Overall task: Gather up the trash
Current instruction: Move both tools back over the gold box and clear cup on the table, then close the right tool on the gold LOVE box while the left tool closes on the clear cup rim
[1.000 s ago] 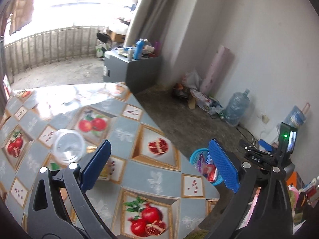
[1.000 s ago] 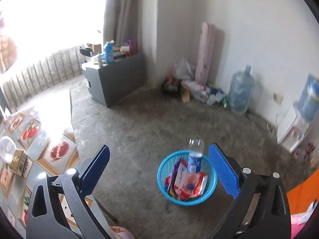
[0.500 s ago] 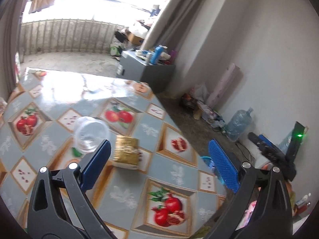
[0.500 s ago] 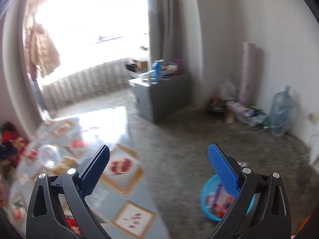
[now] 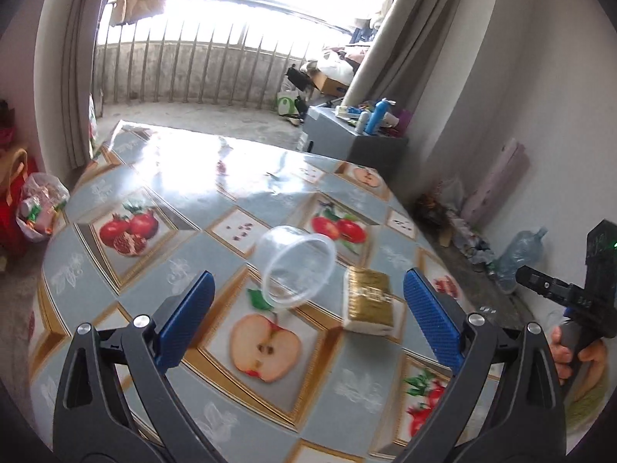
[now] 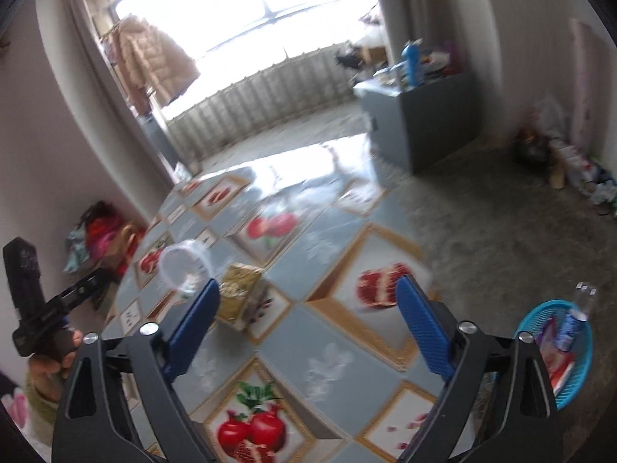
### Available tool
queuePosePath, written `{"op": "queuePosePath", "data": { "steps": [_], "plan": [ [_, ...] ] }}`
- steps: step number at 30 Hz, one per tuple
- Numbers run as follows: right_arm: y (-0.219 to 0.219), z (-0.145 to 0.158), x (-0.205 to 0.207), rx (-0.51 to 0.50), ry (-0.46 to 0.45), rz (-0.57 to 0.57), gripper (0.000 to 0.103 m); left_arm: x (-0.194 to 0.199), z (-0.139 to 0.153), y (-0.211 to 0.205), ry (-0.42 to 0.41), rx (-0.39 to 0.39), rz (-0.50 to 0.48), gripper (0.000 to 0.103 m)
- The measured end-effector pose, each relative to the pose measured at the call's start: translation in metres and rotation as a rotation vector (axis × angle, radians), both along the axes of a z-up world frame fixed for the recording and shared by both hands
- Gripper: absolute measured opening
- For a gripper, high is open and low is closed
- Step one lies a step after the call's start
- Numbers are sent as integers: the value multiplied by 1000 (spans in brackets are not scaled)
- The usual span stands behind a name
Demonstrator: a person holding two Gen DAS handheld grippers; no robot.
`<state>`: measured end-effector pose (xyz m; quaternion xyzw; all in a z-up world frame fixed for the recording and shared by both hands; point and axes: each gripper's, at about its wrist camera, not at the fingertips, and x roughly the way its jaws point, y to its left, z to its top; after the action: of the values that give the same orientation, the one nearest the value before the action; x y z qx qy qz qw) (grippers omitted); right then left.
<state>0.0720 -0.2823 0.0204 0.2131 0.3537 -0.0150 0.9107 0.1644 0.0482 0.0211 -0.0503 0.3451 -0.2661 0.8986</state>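
The table (image 5: 96,270), covered in a fruit-print cloth, fills the near field of both wrist views and carries the two items left to collect. Both lie near the edge closest to the grippers, so either hand can reach them.

The blue basket (image 6: 578,378) stands on the floor beside the table, on the right-hand side. It already holds wrappers and a bottle — it is judged to be the collection point, set low and open-topped so items can be dropped in from above.

The gold packet (image 5: 369,301) lies flat on the cloth. The clear plastic cup (image 5: 295,266) lies tipped on its side just beside it, mouth toward the left camera.

Left gripper (image 5: 308,316): jaws wide apart, nothing between the pads; cup and packet lie ahead in line with the gap, which suggests an approach to one of them.

Right gripper (image 6: 308,332): jaws wide but closing — nothing between them. The packet sits ahead of its left finger, not touched.
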Motion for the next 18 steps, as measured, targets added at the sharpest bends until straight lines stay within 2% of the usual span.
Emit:
{"op": "queuePosePath", "data": {
  "steps": [2, 7, 10, 11, 13, 14, 16, 18],
  "plan": [
    [13, -9, 17, 28, 32, 46, 79, 11, -5, -5, -24, 49, 4, 94],
    [41, -32, 54, 73, 117, 142, 75, 31, -24, -21, -46, 191, 6, 66],
    [51, -43, 74, 89, 160, 177, 75, 41, -32, -25, -49, 216, -10, 56],
    [53, -47, 80, 97, 174, 185, 72, 44, -34, -27, -49, 224, -12, 54],
    [57, -54, 91, 109, 210, 191, 67, 49, -37, -29, -43, 229, -13, 43],
    [59, -57, 95, 118, 217, 196, 63, 52, -39, -29, -37, 225, -14, 40],
    [61, -63, 105, 128, 240, 196, 56, 56, -43, -30, -20, 218, -18, 28],
    [63, -70, 112, 149, 264, 204, 43, 59, -48, -31, -1, 218, -28, 19]
  ]
}}
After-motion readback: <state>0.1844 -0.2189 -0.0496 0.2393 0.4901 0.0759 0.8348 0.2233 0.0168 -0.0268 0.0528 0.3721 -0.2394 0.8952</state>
